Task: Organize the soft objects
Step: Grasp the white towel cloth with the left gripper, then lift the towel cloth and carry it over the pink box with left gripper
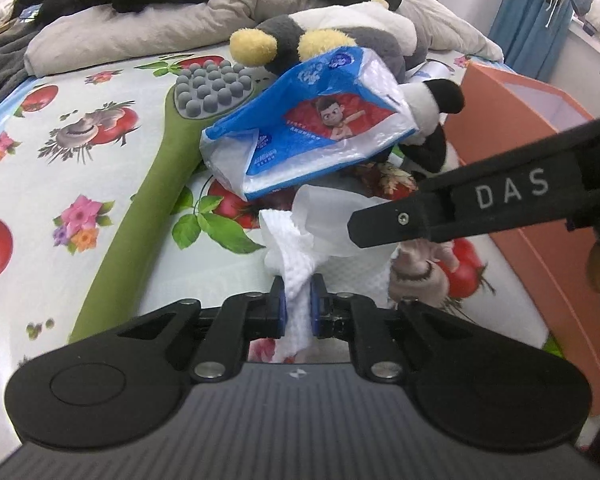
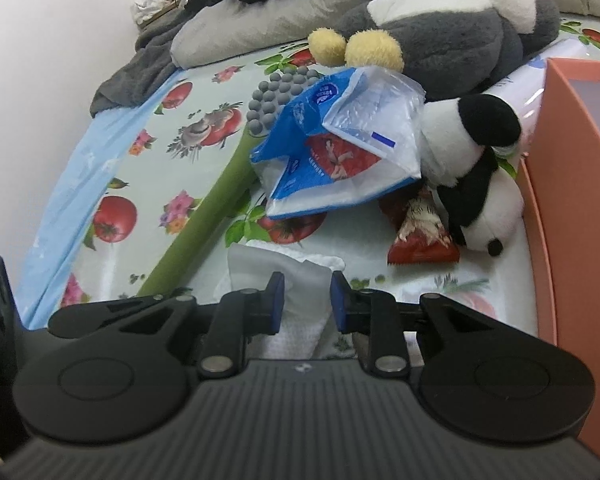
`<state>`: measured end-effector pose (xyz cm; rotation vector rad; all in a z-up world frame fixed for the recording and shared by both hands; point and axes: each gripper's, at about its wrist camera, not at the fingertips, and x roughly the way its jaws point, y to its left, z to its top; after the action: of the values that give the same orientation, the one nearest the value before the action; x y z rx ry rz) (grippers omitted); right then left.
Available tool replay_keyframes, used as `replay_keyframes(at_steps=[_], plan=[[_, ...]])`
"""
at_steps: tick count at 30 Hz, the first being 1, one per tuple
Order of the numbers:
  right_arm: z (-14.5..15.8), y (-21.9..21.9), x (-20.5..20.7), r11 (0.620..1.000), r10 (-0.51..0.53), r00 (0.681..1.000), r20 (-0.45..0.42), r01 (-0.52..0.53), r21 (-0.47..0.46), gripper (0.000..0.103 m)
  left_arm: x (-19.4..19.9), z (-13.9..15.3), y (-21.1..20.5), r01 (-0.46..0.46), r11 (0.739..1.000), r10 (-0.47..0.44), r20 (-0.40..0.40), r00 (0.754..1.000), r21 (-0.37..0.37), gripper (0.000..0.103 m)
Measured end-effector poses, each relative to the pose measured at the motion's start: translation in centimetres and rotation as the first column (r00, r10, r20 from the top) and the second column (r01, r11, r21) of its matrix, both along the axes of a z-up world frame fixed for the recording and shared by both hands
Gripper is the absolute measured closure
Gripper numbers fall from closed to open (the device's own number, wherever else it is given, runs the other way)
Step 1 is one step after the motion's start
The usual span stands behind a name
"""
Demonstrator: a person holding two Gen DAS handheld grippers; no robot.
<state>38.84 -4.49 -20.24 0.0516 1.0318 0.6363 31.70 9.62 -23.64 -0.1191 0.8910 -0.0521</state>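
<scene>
My left gripper (image 1: pixel 298 305) is shut on a crumpled white tissue (image 1: pixel 296 248) and holds it just above the flowered bed sheet. My right gripper (image 2: pixel 307 300) is open, its jaws on either side of a white plastic wrapper (image 2: pixel 284 276) without pinching it; one of its fingers (image 1: pixel 420 216) crosses the left wrist view over the tissue. A blue and white tissue pack (image 1: pixel 308 136) (image 2: pixel 340 152) lies beyond. A panda plush (image 2: pixel 472 168) (image 1: pixel 432 112) and a grey and white plush (image 2: pixel 452 28) (image 1: pixel 340 32) lie behind it.
A green massage hammer with grey knobs (image 1: pixel 156 184) (image 2: pixel 220 196) lies on the left. An orange box (image 1: pixel 540 152) (image 2: pixel 572 184) stands open at the right. A red snack packet (image 2: pixel 420 232) lies by the panda. Grey pillows (image 1: pixel 140 28) and dark clothes are at the back.
</scene>
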Motion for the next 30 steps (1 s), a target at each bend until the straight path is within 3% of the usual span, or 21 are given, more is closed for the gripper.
replay_keyframes(at_steps=[11,16,18,30], plan=[[2.5,-2.1,-6.0,1.0,0.017,1.0,-0.02,-0.017,0.002,0.078,-6.6,1.9,-0.6,-0.131,0.991,0.13,-0.048,0.99,-0.025,0.09],[3.1,-3.1,-8.6,1.0,-0.006,1.0,-0.029,0.006,0.008,0.087,-9.6,3.1,-0.6,-0.155,0.987,0.153,-0.043,0.987,-0.049,0.09],[3.5,-3.4,-9.6,1.0,-0.011,1.0,-0.013,0.011,0.006,0.093,-10.5,3.8,-0.7,-0.16,0.986,0.158,-0.031,0.987,-0.044,0.09],[6.4,-6.4,-14.0,0.998,-0.07,0.994,0.086,0.069,0.013,0.093,-14.6,7.7,-1.5,-0.199,0.976,0.203,0.033,0.979,-0.088,0.09]])
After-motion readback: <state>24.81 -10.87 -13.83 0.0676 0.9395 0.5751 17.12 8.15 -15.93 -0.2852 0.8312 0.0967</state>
